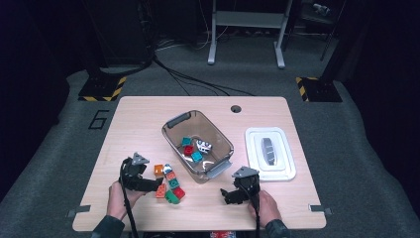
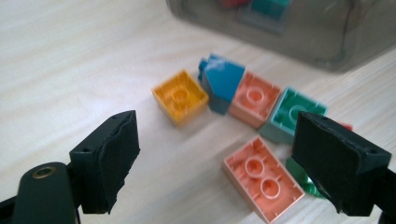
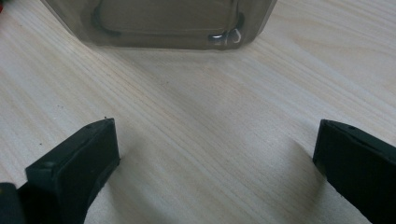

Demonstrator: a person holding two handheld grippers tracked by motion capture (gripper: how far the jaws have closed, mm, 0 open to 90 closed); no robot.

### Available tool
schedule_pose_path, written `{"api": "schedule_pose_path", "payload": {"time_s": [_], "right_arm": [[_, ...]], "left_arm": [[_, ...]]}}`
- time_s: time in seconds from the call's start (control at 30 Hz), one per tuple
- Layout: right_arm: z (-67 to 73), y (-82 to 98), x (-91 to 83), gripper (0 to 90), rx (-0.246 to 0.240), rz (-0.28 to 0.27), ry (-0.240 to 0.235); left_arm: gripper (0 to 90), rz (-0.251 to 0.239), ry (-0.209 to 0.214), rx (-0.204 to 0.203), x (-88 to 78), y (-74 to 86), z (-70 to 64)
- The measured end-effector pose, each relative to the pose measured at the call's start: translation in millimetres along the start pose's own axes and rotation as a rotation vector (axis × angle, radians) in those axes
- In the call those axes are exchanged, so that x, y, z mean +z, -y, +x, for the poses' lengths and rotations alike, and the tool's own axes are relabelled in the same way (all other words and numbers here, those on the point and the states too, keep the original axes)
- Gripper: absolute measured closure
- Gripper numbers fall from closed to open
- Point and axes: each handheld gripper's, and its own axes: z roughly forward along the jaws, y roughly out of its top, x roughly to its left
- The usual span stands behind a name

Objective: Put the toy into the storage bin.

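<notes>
A loose cluster of toy bricks (image 1: 169, 183) lies on the wooden table (image 1: 138, 124), just left of a clear grey bin (image 1: 173, 124). My left gripper (image 1: 154, 185) hovers low at the cluster's left side with its jaws wide apart. In the left gripper view, my left gripper (image 2: 215, 154) faces an orange brick (image 2: 180, 96), a blue brick (image 2: 223, 79), a square salmon brick (image 2: 254, 98) and a green brick (image 2: 292, 114). A long salmon brick (image 2: 262, 184) lies upside down near the right jaw, untouched. My right gripper (image 1: 229, 195) rests open over bare wood (image 3: 215, 135).
The bin (image 2: 303, 37) holds several bricks, teal, red and white (image 1: 195, 148). Its near wall (image 3: 163, 23) stands close ahead of the right gripper. A white lid (image 1: 257, 171) with a grey handle lies at the right. A round hole (image 1: 236, 108) marks the table's far side.
</notes>
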Motion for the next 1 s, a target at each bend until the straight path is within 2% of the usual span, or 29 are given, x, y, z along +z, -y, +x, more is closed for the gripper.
{"api": "schedule_pose_path", "payload": {"time_s": [0.03,0.17,0.23,0.4,0.53,0.57,0.6,0.77,0.83,0.9,1.0], "right_arm": [[0.0,0.0,0.0,0.0,0.0,0.0,0.0],[0.0,0.0,0.0,0.0,0.0,0.0,0.0],[0.0,0.0,0.0,0.0,0.0,0.0,0.0],[0.0,-0.2,0.2,0.0,-0.001,0.0,-0.001],[0.0,-0.2,0.2,0.0,-0.002,0.0,-0.001],[0.0,-0.2,0.2,0.0,-0.002,0.0,-0.001],[0.0,-0.2,0.3,0.0,-0.002,-0.001,-0.002],[0.0,-0.2,0.2,0.0,-0.002,0.0,-0.001],[0.0,-0.2,0.2,0.0,-0.003,0.0,-0.002],[0.0,-0.2,0.2,0.0,-0.002,0.0,-0.001],[0.0,-0.2,0.3,0.0,-0.002,-0.001,-0.001]], "left_arm": [[15.0,0.004,0.008,-0.016,3.6,3.2,-1.5],[15.0,0.021,0.017,-0.027,11.2,8.7,-6.6],[14.9,0.022,0.01,-0.034,12.7,9.9,-8.4],[16.1,0.067,-0.015,-0.025,21.7,13.3,-9.1],[20.5,0.079,-0.038,-0.017,22.8,16.7,-4.5],[20.9,0.08,-0.036,-0.027,23.1,18.7,-3.7],[21.1,0.088,-0.046,-0.017,22.6,20.3,-2.3],[20.9,0.079,-0.047,-0.041,20.4,24.0,9.5],[20.7,0.052,-0.043,-0.056,17.7,22.6,12.3],[20.1,0.029,-0.038,-0.074,14.7,20.6,12.4],[18.0,0.027,-0.02,-0.065,12.2,18.2,9.2]]}}
